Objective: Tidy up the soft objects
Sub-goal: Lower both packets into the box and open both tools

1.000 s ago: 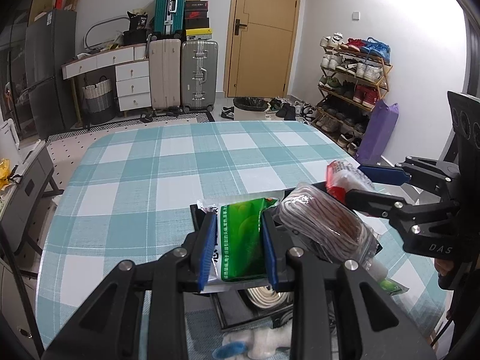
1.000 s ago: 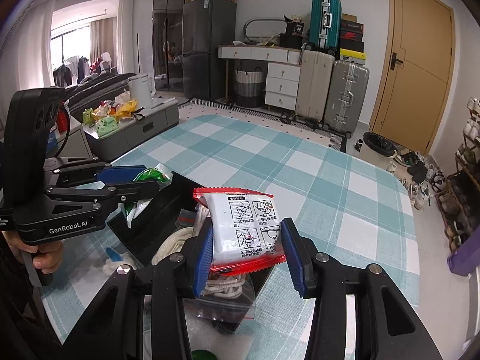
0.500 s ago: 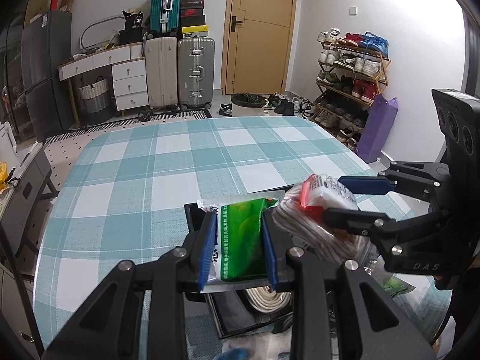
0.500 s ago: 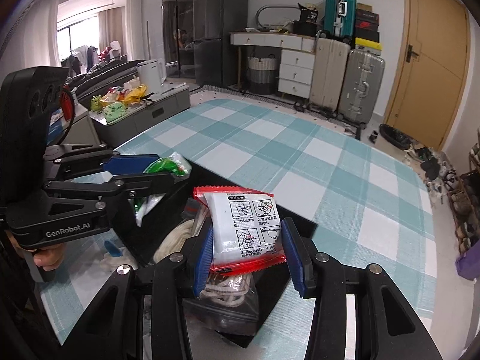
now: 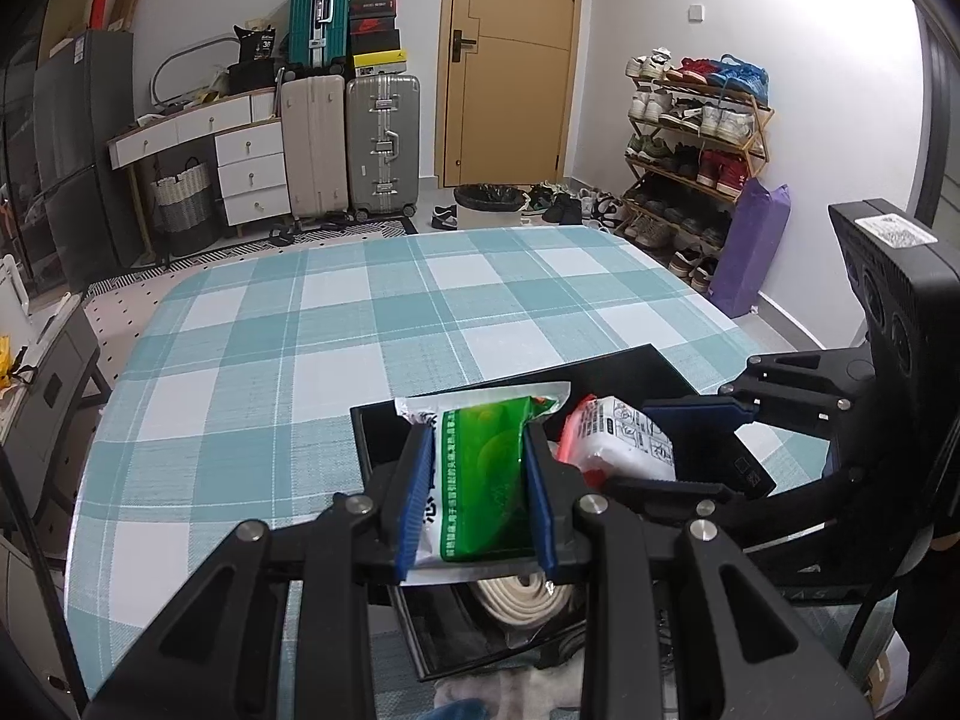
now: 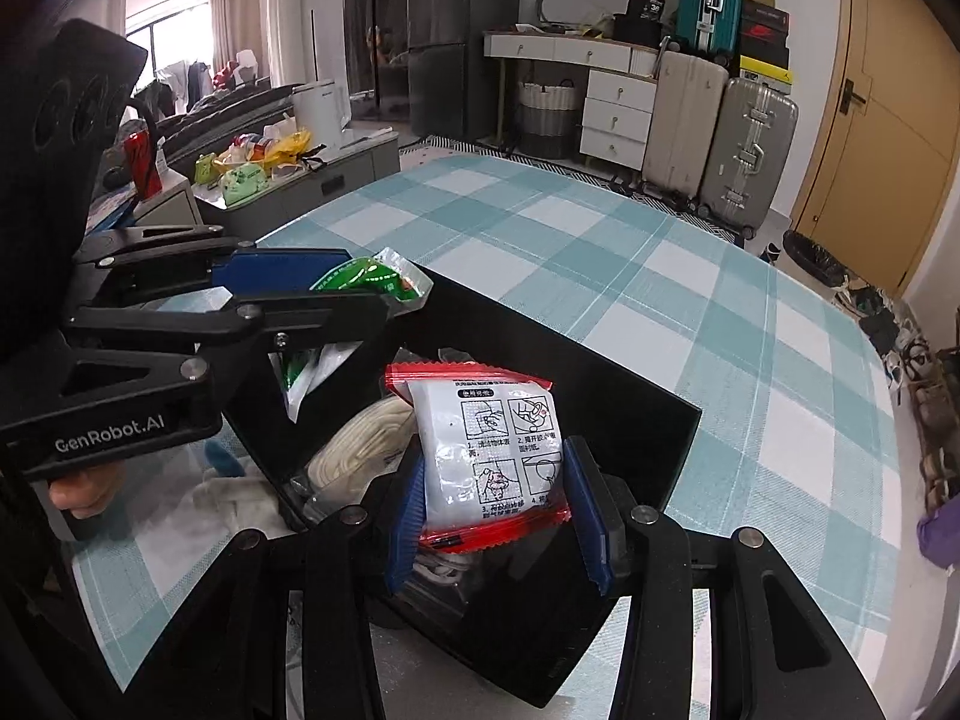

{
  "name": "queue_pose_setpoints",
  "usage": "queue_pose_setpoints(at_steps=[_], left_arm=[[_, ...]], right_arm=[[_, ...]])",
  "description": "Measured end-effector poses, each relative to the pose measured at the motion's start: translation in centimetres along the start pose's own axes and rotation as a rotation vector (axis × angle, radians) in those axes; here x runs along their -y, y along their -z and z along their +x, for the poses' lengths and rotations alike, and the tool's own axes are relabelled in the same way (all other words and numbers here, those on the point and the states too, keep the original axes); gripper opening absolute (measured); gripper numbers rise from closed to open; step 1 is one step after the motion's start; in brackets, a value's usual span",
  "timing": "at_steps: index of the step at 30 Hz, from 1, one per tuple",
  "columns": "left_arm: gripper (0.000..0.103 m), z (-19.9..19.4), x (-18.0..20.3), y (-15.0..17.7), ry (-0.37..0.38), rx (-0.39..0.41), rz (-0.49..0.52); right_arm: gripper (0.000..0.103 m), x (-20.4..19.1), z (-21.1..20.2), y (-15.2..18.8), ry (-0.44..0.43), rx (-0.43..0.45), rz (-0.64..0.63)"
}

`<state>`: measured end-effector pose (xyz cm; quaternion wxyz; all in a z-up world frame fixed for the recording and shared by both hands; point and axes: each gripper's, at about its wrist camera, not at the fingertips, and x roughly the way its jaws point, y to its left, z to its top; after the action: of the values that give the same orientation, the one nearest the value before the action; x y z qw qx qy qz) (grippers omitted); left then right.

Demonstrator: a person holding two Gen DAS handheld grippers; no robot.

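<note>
Box (image 6: 606,396) of black plastic lies under both grippers, holding a coiled cream strap (image 6: 360,456) in clear wrap (other contents are hard to tell). Left gripper (image 5: 478,495) clamps a green pack (image 5: 480,480) above the box; right gripper (image 6: 495,510) pinches a red-edged white pack (image 6: 492,456) over it, just beside the left. Checked teal cloth (image 5: 336,336) stretches ahead; suitcases (image 5: 348,144) and a door (image 5: 510,60) stand beyond.

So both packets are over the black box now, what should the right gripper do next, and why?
Probably lower a little further and open its jaws. The right gripper grips the red-edged white packet directly above the open black box, where a bagged coil of white rope already lies, so a release should drop it inside.
</note>
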<state>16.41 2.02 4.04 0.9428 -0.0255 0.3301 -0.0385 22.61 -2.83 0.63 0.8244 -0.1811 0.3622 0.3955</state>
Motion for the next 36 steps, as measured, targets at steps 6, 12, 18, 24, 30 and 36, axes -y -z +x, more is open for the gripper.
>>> queue_pose_setpoints(at_steps=[6, 12, 18, 24, 30, 36], left_arm=[[0.028, 0.3, 0.3, 0.1, 0.012, -0.01, 0.007], [0.028, 1.3, 0.9, 0.6, 0.005, -0.039, 0.019], [0.029, 1.7, 1.1, 0.8, 0.0, -0.053, 0.031], [0.046, 1.4, 0.6, 0.8, 0.006, -0.063, 0.01], [0.066, -0.4, 0.0, 1.2, 0.038, -0.044, -0.028], [0.103, -2.7, -0.7, 2.1, 0.029, 0.01, -0.085]], right_arm=[[0.044, 0.5, -0.7, 0.0, 0.035, 0.013, -0.002], [0.044, 0.9, -1.6, 0.1, 0.08, 0.022, -0.009], [0.044, 1.0, -1.8, 0.2, 0.086, 0.032, -0.008], [0.051, 1.2, -2.7, 0.4, 0.129, 0.086, 0.004], [0.082, 1.5, -5.7, 1.3, 0.134, 0.148, 0.049], [0.102, 1.7, -8.7, 3.3, 0.121, 0.208, 0.15]])
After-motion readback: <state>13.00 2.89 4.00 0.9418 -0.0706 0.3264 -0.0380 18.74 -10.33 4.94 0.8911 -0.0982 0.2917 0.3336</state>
